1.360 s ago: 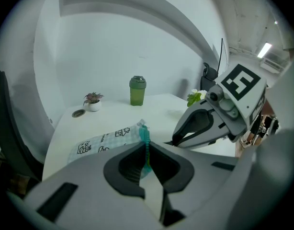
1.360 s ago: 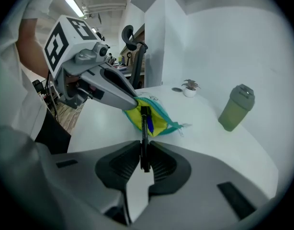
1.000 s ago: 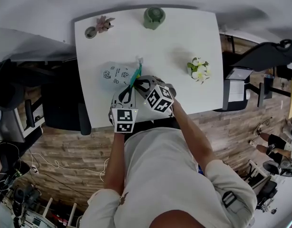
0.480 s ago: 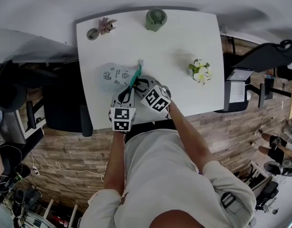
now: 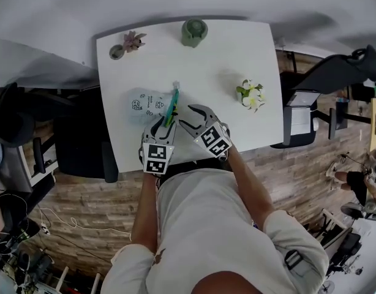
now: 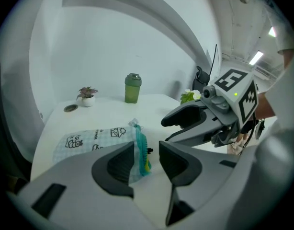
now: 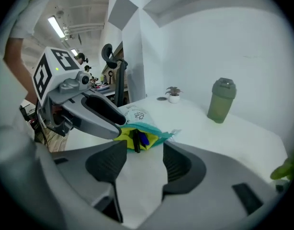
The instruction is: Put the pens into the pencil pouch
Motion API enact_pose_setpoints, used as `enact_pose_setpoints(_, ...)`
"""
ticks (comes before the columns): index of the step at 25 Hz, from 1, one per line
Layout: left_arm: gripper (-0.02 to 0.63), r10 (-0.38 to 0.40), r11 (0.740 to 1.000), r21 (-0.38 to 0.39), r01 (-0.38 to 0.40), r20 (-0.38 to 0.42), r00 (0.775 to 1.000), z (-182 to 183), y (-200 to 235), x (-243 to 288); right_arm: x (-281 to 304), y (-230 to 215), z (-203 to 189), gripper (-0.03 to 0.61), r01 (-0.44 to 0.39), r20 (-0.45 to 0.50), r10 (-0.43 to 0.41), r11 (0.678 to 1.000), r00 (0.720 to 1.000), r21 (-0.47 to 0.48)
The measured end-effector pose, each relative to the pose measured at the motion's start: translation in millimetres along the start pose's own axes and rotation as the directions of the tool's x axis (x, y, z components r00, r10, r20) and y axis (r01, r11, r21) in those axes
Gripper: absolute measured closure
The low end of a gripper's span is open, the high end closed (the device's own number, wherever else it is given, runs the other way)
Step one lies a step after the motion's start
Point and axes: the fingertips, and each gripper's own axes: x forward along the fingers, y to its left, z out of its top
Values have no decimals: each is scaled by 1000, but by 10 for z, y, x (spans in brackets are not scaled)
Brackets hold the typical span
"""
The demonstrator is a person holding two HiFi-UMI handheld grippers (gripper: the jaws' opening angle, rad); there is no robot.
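The pale checked pencil pouch (image 5: 148, 103) lies on the white table (image 5: 225, 60), its teal zipper mouth (image 5: 171, 106) turned toward me. In the right gripper view the pouch (image 7: 137, 131) gapes, showing yellow lining and a black and a blue pen (image 7: 139, 139) inside. My left gripper (image 5: 158, 126) is at the mouth, jaws opening. The teal edge (image 6: 140, 150) hangs loose between its fingers, not pressed. My right gripper (image 5: 187, 114) is just right of the pouch, jaws opening with nothing between them. Each gripper shows in the other's view: the right gripper (image 6: 167, 129) and the left gripper (image 7: 113, 123).
At the table's far edge stand a green bottle (image 5: 194, 31) and a small potted plant (image 5: 131, 40) beside a round dish (image 5: 116, 52). A white flower bunch (image 5: 252, 94) sits at the right. A dark chair (image 5: 84, 139) stands left of the table.
Both grippers were shut together at the pouch's mouth and have now spread their jaws. The right one has drawn away to the right, off the pouch.
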Motion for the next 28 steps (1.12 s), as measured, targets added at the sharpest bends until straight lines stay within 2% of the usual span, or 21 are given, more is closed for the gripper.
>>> enact_pose_setpoints(4,431,9,1000,29,-12,102,995,322,-11,-207,-362,-124,280,341,95,105,-99,995,990,40)
enact_pose_setpoints(9,424,29,996,73,-48,239,971,823,-12,-510,-811,-245,695,340,188,235,-200,979,951,72)
enact_pose_setpoints(13,395,43,991,105,-83,342,939,1222,6,-762,-1136,-319,1018,333,251,322,-261,965,910,73)
enact_pose_setpoints(18,316,77,982,117,-146,456,887,1607,15,-1062,-1462,-315,1352,314,312,412,-308,948,858,60)
enact_pose_setpoints(21,314,86,983,103,-155,485,870,1688,3,-1143,-1537,-274,1447,314,322,436,-313,945,844,54)
enact_pose_setpoints(28,314,89,981,112,-158,462,882,1612,24,-1139,-1482,-238,1449,316,309,423,-303,949,854,56)
